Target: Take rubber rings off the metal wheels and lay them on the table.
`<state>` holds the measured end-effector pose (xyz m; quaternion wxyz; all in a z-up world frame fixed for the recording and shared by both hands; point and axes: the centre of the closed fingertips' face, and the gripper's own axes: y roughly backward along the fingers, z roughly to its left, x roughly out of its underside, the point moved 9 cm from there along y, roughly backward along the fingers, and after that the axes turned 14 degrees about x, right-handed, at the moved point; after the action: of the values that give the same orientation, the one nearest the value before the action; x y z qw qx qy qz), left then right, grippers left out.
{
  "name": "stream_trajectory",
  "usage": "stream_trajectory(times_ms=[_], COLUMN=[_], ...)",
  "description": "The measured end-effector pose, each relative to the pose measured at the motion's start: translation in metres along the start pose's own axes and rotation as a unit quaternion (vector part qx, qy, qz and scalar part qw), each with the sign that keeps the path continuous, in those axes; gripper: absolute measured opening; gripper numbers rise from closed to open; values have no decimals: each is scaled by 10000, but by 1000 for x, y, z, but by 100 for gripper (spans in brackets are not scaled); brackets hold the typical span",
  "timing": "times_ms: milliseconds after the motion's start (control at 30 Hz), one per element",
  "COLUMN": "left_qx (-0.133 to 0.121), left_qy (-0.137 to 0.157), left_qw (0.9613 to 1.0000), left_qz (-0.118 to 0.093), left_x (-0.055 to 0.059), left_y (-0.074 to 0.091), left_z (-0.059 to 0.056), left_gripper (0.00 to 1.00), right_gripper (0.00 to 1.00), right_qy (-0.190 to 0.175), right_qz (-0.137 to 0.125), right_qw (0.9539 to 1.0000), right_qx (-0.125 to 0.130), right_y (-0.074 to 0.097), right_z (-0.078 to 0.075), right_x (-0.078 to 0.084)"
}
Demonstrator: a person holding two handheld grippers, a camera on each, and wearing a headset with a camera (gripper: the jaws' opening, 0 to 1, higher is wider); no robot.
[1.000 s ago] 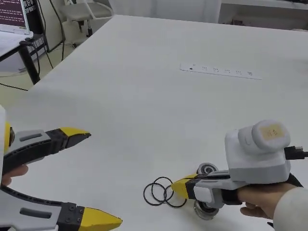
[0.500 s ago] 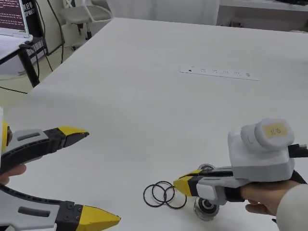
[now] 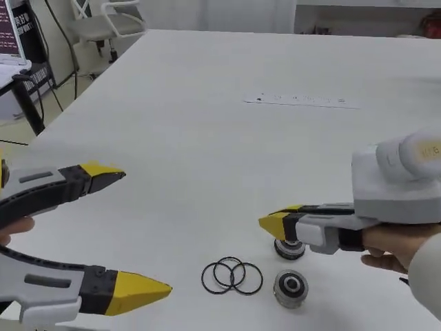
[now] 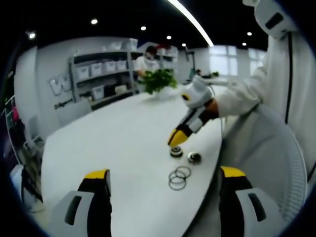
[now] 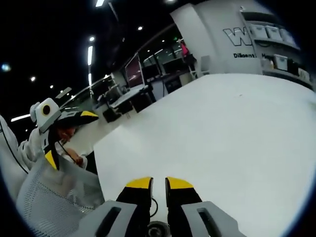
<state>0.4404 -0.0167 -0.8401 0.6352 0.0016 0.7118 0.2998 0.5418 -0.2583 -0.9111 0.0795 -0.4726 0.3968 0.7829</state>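
L tool is being held wide open w/ nothing btwn its jaws, low over the near L edge of the tabletop. R tool is being held closed down to a thin slit, as is being shown in the R gripper view; nothing is being seen clamped in it. Its yellow tips are being held just over one metal wheel; whether it's being touched can't be told. A 2nd wheel is being seen flat on the tabletop, a bit nearer the person and apart from the 1st. Three rubber rings are being seen overlapped in a short row on the tabletop, just L of the 2nd wheel, not touching it. In the L gripper view the rings are being framed btwn that tool's spread jaws, w/ both wheels and the R tool beyond. Farther out, a white power strip is being seen flat mid-tabletop.
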Motion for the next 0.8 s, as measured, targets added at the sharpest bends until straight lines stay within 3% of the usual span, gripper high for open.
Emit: stream_trajectory(times_ms=[200, 367, 433, 800], left_qx=[180, 361, 440, 794], left_qy=[-265, -553, -690, -1217], left_qw=[9995, 9977, 9965, 9891], left_qz=[-79, -118, -157, -258], left_x=[-19, -38, -46, -77], left_y=[-10, -21, -26, -70], left_z=[3, 7, 9, 25], left_gripper=[90, 88, 88, 77], right_gripper=[8, 8, 8, 13], right_qy=[-169, -134, 34, 172], right_qz=[-278, -343, -223, 313], right_qw=[9993, 9980, 9971, 9968], right_qx=[203, 508, 733, 721], right_y=[14, 22, 23, 19], right_z=[-9, -22, -29, -41], right_x=[-4, 0, 7, 38])
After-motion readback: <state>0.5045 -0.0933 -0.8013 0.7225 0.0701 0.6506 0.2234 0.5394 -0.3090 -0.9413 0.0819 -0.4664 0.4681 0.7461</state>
